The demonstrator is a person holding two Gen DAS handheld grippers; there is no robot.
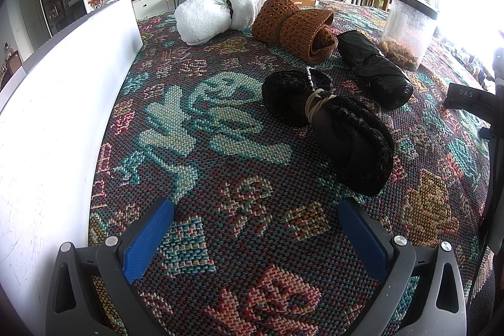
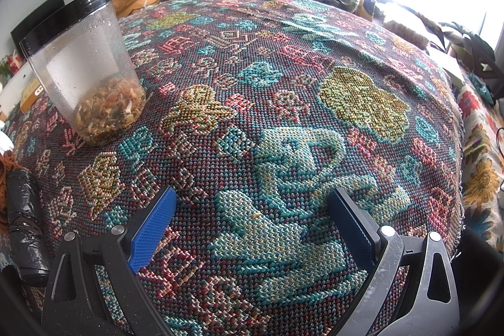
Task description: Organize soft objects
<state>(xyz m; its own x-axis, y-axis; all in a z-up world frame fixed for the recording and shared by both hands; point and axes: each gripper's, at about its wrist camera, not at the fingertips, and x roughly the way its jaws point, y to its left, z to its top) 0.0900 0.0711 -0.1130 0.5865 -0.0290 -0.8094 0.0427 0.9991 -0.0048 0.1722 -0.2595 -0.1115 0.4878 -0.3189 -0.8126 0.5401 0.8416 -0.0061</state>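
On the woven patterned cloth [image 1: 195, 122] lie several rolled soft bundles. A black fuzzy bundle [image 1: 346, 134] tied with pale cord is nearest, ahead and to the right of my left gripper [image 1: 256, 207], which is open and holds nothing. Behind it sit a black plastic-wrapped roll [image 1: 378, 71], a brown knitted roll [image 1: 293, 27] and a white fluffy bundle [image 1: 217, 14]. My right gripper [image 2: 252, 197] is open over bare cloth [image 2: 283, 103]; the black plastic roll [image 2: 25, 222] shows at the left edge of the right wrist view.
A clear plastic jar [image 1: 409, 27] with a black lid holds dried bits at its bottom and stands at the right; the jar [image 2: 85, 68] is far left in the right wrist view. A white board [image 1: 63, 90] runs along the left edge. The cloth's edge [image 2: 460, 147] drops off at right.
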